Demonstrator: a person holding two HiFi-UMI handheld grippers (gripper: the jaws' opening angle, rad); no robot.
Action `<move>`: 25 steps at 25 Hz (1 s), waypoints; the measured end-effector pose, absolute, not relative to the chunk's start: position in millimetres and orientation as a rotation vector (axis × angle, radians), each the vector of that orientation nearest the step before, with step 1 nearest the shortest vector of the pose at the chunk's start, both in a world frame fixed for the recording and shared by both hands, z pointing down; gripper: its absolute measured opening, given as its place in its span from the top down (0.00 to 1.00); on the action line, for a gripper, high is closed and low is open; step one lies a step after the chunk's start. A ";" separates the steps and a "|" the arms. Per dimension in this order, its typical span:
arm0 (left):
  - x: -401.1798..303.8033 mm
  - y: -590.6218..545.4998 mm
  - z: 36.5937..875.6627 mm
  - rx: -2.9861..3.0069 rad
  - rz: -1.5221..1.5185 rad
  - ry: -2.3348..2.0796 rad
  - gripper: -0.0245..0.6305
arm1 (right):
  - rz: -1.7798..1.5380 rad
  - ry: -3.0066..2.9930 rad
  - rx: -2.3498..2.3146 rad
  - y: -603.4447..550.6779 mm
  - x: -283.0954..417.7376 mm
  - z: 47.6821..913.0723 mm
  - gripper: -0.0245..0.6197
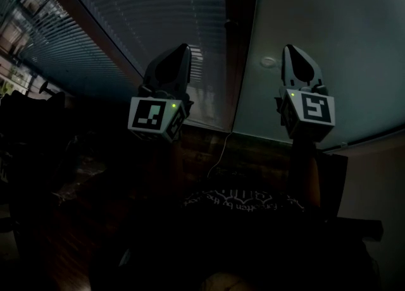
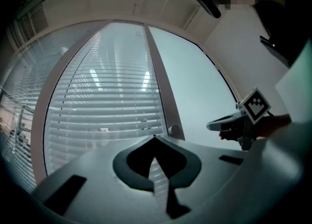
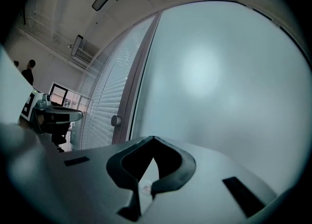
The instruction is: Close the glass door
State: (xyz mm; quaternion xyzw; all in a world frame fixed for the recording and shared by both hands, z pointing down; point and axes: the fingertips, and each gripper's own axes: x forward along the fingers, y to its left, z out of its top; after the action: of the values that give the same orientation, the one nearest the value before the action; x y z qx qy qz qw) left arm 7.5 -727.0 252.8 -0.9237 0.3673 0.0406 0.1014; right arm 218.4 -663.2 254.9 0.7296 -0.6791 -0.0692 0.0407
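Since the left gripper (image 1: 185,47) and right gripper (image 1: 288,48) flank the knob (image 3: 116,120) with fingers closed and empty, a push may skid off the glass door (image 3: 219,82).

The head view is very dim, near-black from 4 to 8 o'clock; only the frosted glass door (image 1: 342,43) and blinds (image 1: 152,11) glow dull grey. Both gripper views are brighter, backlit by pale daylight, soft-focused, fisheye-curved, with corners vignetted black.
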 end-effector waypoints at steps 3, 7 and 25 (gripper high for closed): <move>5.4 -726.8 252.8 -2.727 0.120 1.091 0.96 | -0.198 -2.091 2.230 -663.6 217.2 256.4 0.96; 1.8 -726.6 253.5 -2.719 0.122 1.085 0.96 | -0.186 -2.098 2.231 -663.8 216.7 258.3 0.96; -9.6 -731.2 251.6 -2.714 0.131 1.127 0.96 | -0.199 -2.077 2.234 -664.8 214.0 254.8 0.96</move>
State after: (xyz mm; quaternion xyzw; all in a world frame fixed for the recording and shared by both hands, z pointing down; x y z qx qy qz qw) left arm -9.6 -731.2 251.6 -0.9180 0.3811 0.0443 0.0999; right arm 214.0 -664.8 254.8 0.7302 -0.6788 -0.0651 0.0423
